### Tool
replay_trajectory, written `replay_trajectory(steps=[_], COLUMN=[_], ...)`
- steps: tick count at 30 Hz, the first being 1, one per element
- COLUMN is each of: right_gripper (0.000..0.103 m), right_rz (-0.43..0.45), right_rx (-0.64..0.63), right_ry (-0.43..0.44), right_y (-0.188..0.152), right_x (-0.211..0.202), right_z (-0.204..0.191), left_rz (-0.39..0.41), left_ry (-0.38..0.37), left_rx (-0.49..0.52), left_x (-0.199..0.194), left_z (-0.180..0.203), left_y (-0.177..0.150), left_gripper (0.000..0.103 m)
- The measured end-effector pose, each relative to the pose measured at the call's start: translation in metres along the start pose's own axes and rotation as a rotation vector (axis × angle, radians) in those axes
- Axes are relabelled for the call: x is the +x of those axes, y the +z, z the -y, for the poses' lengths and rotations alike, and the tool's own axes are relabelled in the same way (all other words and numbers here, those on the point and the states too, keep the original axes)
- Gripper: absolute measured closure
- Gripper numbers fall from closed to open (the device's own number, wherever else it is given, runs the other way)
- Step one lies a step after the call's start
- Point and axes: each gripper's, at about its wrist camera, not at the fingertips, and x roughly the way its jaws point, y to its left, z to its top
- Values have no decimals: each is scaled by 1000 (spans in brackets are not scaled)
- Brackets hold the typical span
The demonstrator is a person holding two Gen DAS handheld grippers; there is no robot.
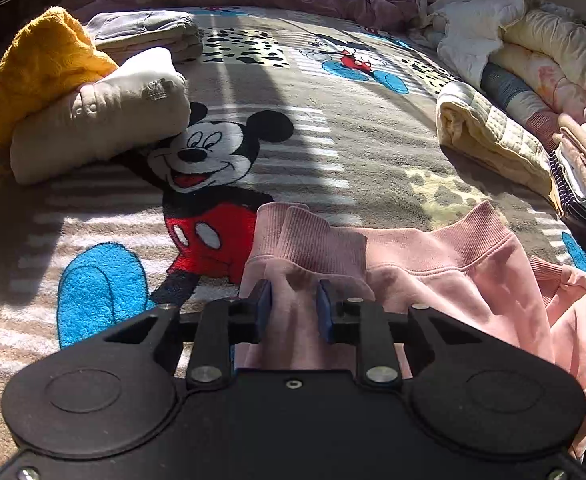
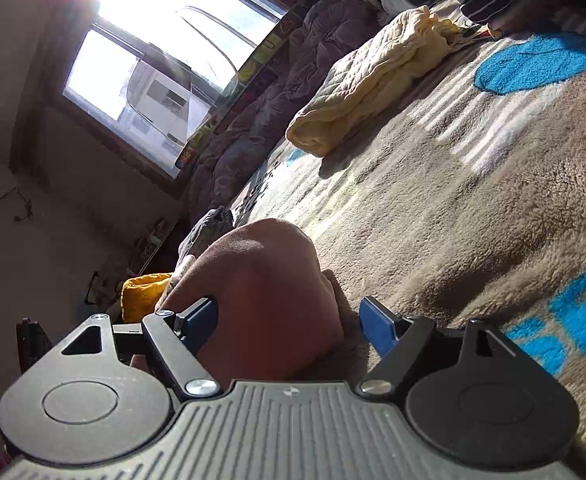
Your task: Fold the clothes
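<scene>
Pink sweatshirt (image 1: 453, 280) on cartoon blanket (image 1: 333, 140) | left tongs (image 1: 293, 304) clamped on its fabric | right tongs (image 2: 289, 320) apart around a fold

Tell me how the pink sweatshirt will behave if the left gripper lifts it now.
The pink sweatshirt already sags in soft folds, so it will probably drape limply. The left gripper pinches only a bunch near a ribbed cuff; the rest likely trails along the plush blanket.

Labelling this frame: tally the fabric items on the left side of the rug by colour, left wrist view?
Mustard yellow: 1, knit
Cream: 1, folded garment
Grey-lilac: 1, folded pile
Pink: 1, sweatshirt between the left tool pads
Total: 4
</scene>
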Motion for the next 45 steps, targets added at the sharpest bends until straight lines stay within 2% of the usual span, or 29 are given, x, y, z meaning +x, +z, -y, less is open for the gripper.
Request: replay_trajectory(steps=[1, 2, 3, 5, 11, 14, 21, 24, 25, 26, 27, 29, 33, 36, 40, 45], right_gripper=[50, 77, 86, 92, 96, 96, 96, 96, 96, 96, 96, 96, 96, 97, 97, 97], right_rz=[0, 2, 5, 20, 83, 112, 133, 131, 133, 135, 137, 141, 137, 121, 130, 134], right_rx=[-7, 8, 28, 40, 22, 51, 88, 96, 105, 113, 122, 139, 170, 168, 125, -2], right_ry=[-14, -16, -15, -5, 19, 8, -13, -22, -25, -29, -32, -40, -48, -69, -90, -134], right_y=[-1, -1, -1, -1, -4, -4, -6, -6, -6, -6, -6, -6, -4, 1, 12, 38], right_x=[2, 3, 3, -2, -19, -29, -35, -35, -35, -36, -36, -37, -36, -36, -49, -77], right_z=[0, 2, 5, 6, 1, 6, 13, 16, 18, 19, 21, 24, 29, 26, 14, -7], left_rz=[15, 31, 50, 88, 206, 245, 277, 221, 158, 98, 86, 156, 178, 199, 246, 277], left_ry=[18, 34, 33, 32, 104, 163, 298, 337, 336, 336, 348, 305, 321, 331, 307, 254], left_rx=[14, 27, 25, 19, -24, -70, -279, -366, -441, -516, -581, -649, -678, -654, -603, -560], left_x=[-3, -6, -12, -25, -84, -117, -174, -164, -152, -141, -139, -147, -161, -173, -191, -206], left_z=[2, 3, 3, 1, -23, -51, -146, -187, -204, -220, -229, -230, -214, -195, -169, -141], left_y=[-2, -4, -6, -10, -22, -33, -80, -109, -121, -133, -146, -161, -170, -170, -166, -160], left_gripper=[101, 102, 102, 102, 103, 103, 103, 102, 93, 89, 83, 78, 72, 59, 55, 54])
